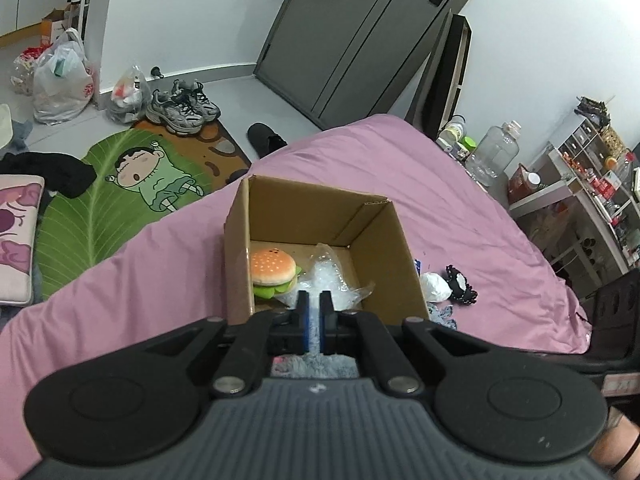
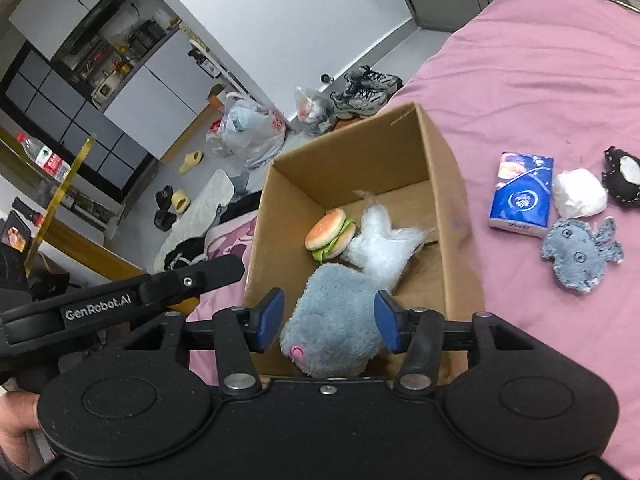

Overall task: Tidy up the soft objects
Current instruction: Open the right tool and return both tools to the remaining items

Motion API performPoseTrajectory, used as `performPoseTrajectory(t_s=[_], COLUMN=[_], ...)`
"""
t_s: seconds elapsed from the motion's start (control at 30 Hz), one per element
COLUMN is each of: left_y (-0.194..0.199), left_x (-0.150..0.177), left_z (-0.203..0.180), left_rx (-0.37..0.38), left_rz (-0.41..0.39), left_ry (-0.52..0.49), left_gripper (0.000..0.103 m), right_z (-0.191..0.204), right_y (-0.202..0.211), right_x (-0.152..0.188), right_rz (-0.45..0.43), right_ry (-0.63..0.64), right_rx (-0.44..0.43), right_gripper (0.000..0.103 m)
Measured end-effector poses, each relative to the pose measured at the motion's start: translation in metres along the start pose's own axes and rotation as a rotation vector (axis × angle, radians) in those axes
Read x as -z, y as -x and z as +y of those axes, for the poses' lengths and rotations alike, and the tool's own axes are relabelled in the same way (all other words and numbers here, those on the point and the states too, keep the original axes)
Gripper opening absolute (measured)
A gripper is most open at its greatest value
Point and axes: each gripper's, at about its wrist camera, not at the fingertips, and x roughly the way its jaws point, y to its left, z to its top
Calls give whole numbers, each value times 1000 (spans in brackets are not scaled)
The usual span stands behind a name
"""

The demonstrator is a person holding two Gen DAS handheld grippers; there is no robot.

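An open cardboard box [image 1: 380, 236] [image 2: 444, 168] stands on the pink bed. Inside lie a plush hamburger [image 1: 272, 270] [image 2: 330, 234] and a clear bubble-wrap bag [image 1: 332, 280] [image 2: 380, 244]. A grey fluffy plush [image 2: 336, 320] sits at the box's near end, between the fingers of my right gripper [image 2: 328, 320], whose jaws stand wide apart beside it. My left gripper [image 1: 315, 312] hovers at the box's near rim, its jaws nearly together with nothing between them. On the bed to the right of the box lie a blue tissue pack [image 2: 520, 194], a white soft ball [image 2: 580, 194] [image 1: 436, 286], a grey denim fish [image 2: 580, 256] and a black-and-white pouch [image 2: 624, 180] [image 1: 460, 284].
The pink bed [image 1: 400, 168] drops off to the floor on the left, where a cartoon rug [image 1: 120, 192], sneakers [image 1: 184, 106] and plastic bags [image 1: 60, 80] lie. A shelf with bottles [image 1: 592, 184] stands at the right. The left gripper's arm [image 2: 120, 296] crosses the right wrist view.
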Motion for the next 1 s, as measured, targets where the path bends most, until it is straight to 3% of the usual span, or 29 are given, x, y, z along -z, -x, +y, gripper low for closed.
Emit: performPoseTrajectory(t_s=[0.23,0.3,0.37,0.47,1.0], left_y=[2,2,3,4,-34], left_x=[-5,-6,-8,-11,-20], left_z=[-16,-22,-28,-37,-97], left_rx=[-40,-52,-59,-63,7], left_rz=[2,-4,-14,-34,-42], left_ry=[-37,-54,-69,-74,-119], left_gripper=[11,19,38,53,60], right_z=[-3,-6,-8,-14,-69], right_y=[20,29,35,43,58], right_x=[-9,-12,-15,-18,-28], right_rz=[-39,-59,-71,-93,-92], right_ry=[18,16,20,21,-9], right_rx=[11,14,16,24,119], right_gripper=[60,63,63,66,67])
